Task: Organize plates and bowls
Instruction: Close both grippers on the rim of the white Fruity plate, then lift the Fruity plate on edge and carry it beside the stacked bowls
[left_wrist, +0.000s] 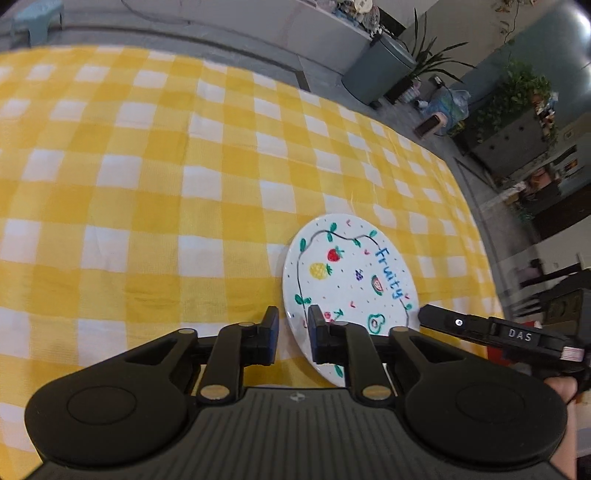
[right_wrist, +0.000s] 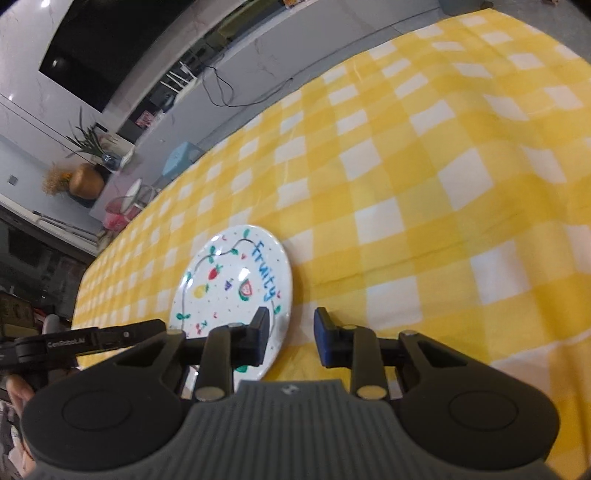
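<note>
- Plate (left_wrist: 351, 280): white, fruit drawings and the word "Fruity"; lies flat on the tabletop's yellow-checked cloth (left_wrist: 147, 184), lower right of centre in the left wrist view, lower left of centre in the right.
- Left gripper (left_wrist: 293, 332): jaws narrowly parted, straddling the plate's left rim; contact cannot be told.
- Right gripper (right_wrist: 291, 336): jaws narrowly parted over the plate's right rim; grip not evident.
</note>
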